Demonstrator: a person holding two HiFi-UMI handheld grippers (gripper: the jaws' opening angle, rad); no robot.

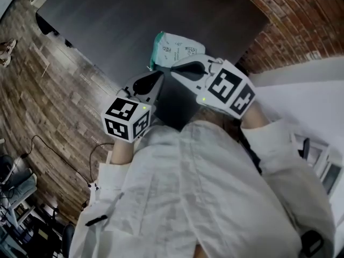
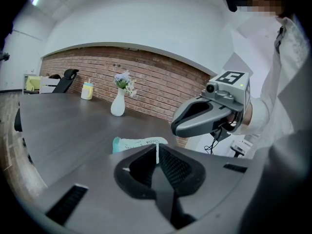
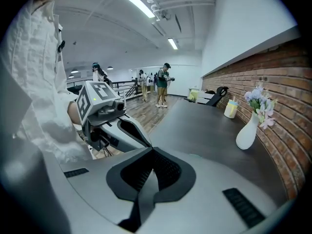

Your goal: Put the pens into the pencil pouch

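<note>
- A person in a white shirt [image 1: 215, 198] holds both tongs over the near edge of a dark table [image 1: 107, 20].
- The pencil pouch [image 1: 177, 48], white with a teal edge, lies flat on the table, just beyond both sets of tips.
- Left gripper [image 2: 157, 151]: jaws all but together, with a thin pale sliver in the slit (pinched or merely seen through, unclear).
- Right gripper [image 3: 152, 153]: jaws pressed together on nothing.
- A white vase [image 2: 117, 106] of flowers stands by the brick wall [image 2: 156, 89].

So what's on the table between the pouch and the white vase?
Nothing: bare tabletop between the pouch and the vase, as the left gripper view shows.
</note>
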